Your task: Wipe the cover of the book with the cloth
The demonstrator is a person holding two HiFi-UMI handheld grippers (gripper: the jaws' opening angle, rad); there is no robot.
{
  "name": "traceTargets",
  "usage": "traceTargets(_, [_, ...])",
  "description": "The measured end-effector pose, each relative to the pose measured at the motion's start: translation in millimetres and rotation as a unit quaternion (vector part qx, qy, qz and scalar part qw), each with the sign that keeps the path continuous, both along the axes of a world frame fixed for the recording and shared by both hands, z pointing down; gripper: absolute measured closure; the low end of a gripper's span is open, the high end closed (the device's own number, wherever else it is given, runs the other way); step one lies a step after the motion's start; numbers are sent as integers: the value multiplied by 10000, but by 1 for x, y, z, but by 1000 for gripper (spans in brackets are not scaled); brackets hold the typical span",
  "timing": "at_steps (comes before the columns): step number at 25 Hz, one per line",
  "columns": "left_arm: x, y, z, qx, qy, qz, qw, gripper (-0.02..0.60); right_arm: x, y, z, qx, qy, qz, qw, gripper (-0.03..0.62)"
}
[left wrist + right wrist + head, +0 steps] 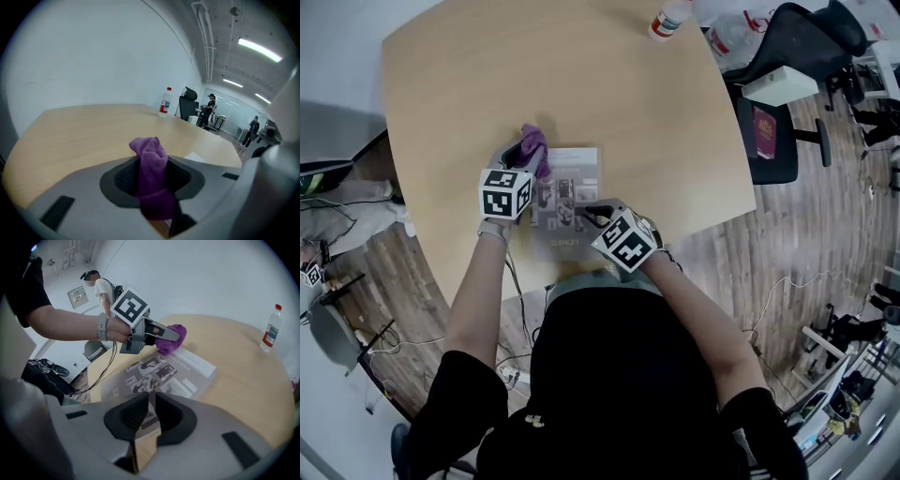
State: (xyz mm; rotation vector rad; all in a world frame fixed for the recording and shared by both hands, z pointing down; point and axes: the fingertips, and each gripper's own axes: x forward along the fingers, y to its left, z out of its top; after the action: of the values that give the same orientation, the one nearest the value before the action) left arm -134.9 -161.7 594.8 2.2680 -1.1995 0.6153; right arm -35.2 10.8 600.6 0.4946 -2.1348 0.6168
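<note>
The book (568, 199) lies flat on the wooden table (581, 84), its grey cover with dark pictures facing up; the right gripper view shows that book (164, 373) too. My left gripper (523, 152) is shut on a bunched purple cloth (151, 161). That cloth (534, 146) rests at the book's far left corner. From the right gripper view the left gripper (161, 335) presses the cloth (170, 339) onto the cover. My right gripper (589, 212) sits at the book's right edge, its jaws closed on the thin edge (149, 413).
A white bottle (667, 21) with a red label stands at the table's far edge, well beyond the book. A black office chair (787, 56) is off the table's right side. Cables lie on the floor at the left.
</note>
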Motion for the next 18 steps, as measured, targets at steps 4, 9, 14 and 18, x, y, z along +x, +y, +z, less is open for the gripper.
traceTargets(4, [5,2,6,-149,174,48,9997,430,-1,9,20,-125,429,-204,9988,537])
traceTargets(9, [5,9,6,-69,230,87,9997,430,1,5,24,-200,438,71,9988,554])
traceTargets(14, [8,25,6,42,196,152,9997,430,6,0,24,-494,350,294,9977,560])
traceTargets(18, [8,43,8,33,190,234,9995,430,10,0,24,-692,316,448,9961,562])
